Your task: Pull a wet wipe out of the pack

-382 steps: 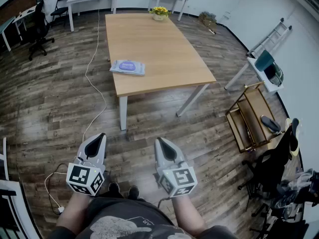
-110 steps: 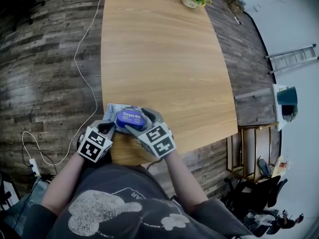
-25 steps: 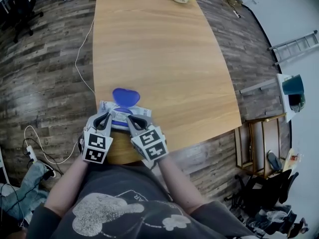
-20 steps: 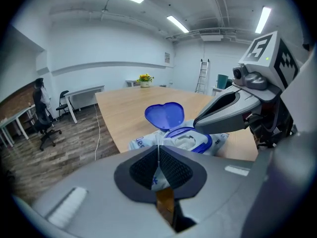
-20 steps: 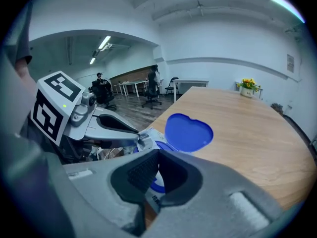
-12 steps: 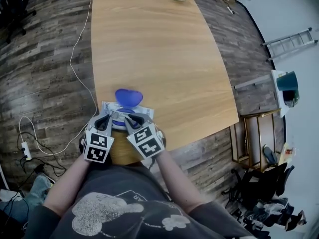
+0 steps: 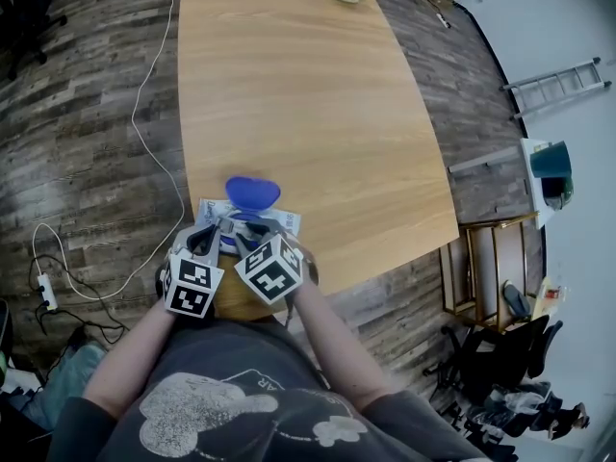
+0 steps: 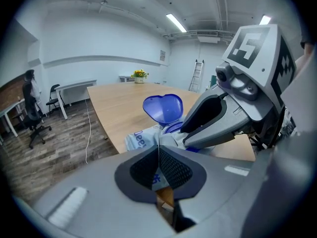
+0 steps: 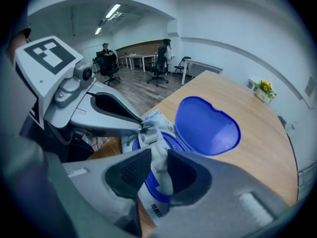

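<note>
lying flat at the near edge of the table [image 7: 308, 85]: the pack [image 7: 287, 222], at 12 o'clock from both hands in the head view, with the blue lid [image 7: 252, 192] standing open on its 12 o'clock side.

pinching the top end of the wet wipe [image 9: 161, 166] with the left gripper [image 8: 158, 150], jaws pressed together on it. seen best in the right gripper view, with the closed tips meeting the white strip at about 11 o'clock from the middle of that view.

opening the jaws of the right gripper [image 9: 158, 152] just now. standing apart on both sides of the wipe, not pressing it, so grasping nothing at this moment.

running, as for the long axis of the wipe, from the mouth of the pack at about 6 o'clock up to the left tips at 11 o'clock in the right gripper view. passing in this way lengthwise through the gap of the right jaws, and lying across the direction of their closing.

sitting at 3 o'clock from the left gripper in the head view, with the tips of both very close over the pack mouth, and being the one lower on the strip: the right gripper.

judging the next move: probably closing the right jaws on the strip low down, near the opening, then pulling away from the pack along this same axis. possibly lifting the whole pack together with the wipe, with no hand pressing the pack down.
</note>
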Demonstrator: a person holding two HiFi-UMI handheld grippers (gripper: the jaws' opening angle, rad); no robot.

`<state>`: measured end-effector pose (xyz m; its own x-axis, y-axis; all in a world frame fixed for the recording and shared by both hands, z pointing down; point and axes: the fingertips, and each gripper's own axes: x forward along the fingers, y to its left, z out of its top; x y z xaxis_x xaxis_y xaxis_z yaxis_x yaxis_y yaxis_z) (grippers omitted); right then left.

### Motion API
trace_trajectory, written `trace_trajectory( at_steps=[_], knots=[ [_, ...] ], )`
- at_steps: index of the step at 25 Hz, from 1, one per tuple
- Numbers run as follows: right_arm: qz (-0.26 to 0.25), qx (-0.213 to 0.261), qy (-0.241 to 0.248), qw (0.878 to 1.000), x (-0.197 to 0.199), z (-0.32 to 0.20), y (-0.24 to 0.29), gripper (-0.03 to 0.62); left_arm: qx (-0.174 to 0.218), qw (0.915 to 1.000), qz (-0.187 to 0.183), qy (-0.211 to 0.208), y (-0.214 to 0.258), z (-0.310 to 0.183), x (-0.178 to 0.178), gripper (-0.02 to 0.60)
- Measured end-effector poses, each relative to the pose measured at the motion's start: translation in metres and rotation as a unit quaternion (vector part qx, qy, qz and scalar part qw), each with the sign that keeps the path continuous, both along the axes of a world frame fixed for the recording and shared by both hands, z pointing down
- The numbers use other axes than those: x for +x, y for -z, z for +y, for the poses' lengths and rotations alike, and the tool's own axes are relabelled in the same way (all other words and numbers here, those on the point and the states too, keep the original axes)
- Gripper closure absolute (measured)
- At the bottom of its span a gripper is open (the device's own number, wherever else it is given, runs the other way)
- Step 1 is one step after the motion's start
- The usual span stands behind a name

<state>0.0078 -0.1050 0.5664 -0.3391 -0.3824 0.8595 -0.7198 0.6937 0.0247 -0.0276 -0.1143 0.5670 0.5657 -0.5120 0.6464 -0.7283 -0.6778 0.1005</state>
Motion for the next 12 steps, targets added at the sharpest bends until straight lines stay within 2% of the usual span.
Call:
trace_trajectory(
  at_steps=[12],
  knots=[
    [0.011, -0.027, -0.026, 0.999, -0.0012, -0.0032, -0.0057, 0.513, -0.01, 0.9999, 0.01, -0.007, -0.0043, 0.001, 0.0015, 0.557]
  ],
)
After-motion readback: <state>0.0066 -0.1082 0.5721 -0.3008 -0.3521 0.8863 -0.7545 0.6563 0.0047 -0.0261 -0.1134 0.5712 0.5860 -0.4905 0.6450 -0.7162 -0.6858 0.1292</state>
